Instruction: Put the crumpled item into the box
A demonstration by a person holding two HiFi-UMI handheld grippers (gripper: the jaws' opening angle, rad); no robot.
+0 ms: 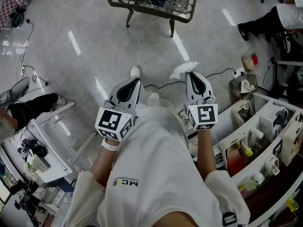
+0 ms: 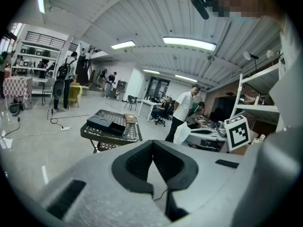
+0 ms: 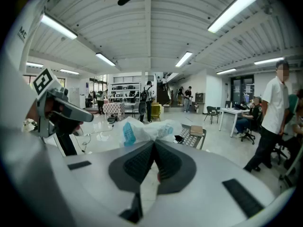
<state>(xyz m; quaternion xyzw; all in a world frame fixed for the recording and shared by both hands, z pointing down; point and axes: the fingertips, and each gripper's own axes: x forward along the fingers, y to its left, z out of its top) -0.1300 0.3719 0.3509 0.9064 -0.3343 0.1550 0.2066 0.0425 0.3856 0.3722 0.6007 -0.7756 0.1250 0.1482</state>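
Note:
The crumpled item is a white plastic wrapper with blue print. My right gripper is shut on it and holds it up in the air over the floor. In the right gripper view the jaws meet at their tips, and the wrapper bulges out beyond them. My left gripper is level with it on the left, shut with nothing in it. Ahead stands a metal mesh table with a black box on top. Both grippers are well short of the table.
A brown flat box lies beside the black one. Cables run over the glossy floor. A cluttered desk and shelves stand at the right, and a white cart at the left. Several people are farther off.

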